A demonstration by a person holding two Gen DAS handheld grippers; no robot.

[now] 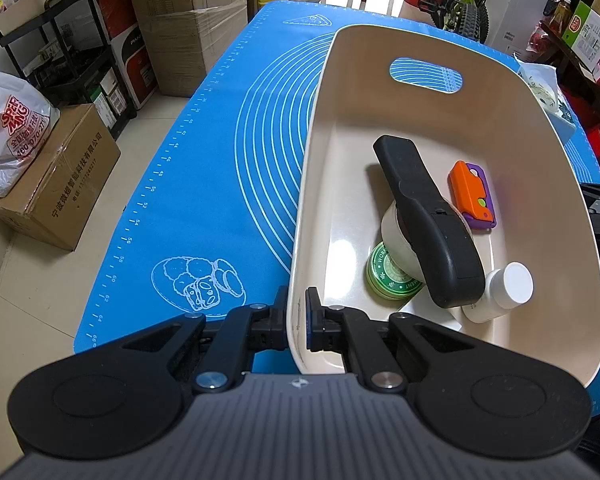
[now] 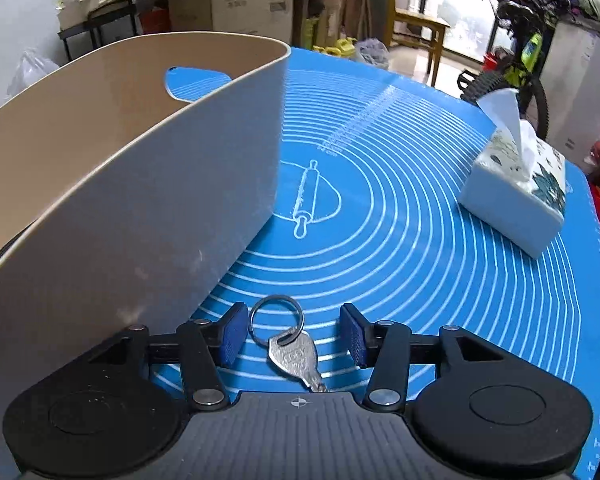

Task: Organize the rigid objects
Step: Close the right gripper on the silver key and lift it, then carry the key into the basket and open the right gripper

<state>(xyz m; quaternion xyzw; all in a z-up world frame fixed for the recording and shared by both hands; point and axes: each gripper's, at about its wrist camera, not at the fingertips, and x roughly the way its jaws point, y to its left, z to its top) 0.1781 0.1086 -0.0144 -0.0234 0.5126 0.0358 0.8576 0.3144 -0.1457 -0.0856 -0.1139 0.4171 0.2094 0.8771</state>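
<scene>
A cream plastic bin [image 1: 520, 128] stands on the blue mat [image 1: 220, 160]. My left gripper [image 1: 298, 304] is shut on the bin's near wall, one finger inside and one outside. In the bin lie a long black device [image 1: 428, 216], an orange and purple toy [image 1: 472, 196], a green round tin [image 1: 388, 280] and a white bottle [image 1: 500, 292]. In the right wrist view, my right gripper [image 2: 296, 332] is open just right of the bin [image 2: 140, 180]. A silver key [image 2: 296, 354] on a ring lies flat on the mat between the blue pads [image 2: 234, 334], touching neither.
A tissue box [image 2: 516, 188] sits on the mat [image 2: 420, 260] at the far right. Cardboard boxes [image 1: 60, 188], a black shelf rack [image 1: 72, 52] and a plastic bag stand on the floor to the left. A bicycle [image 1: 460, 4] is parked beyond the table.
</scene>
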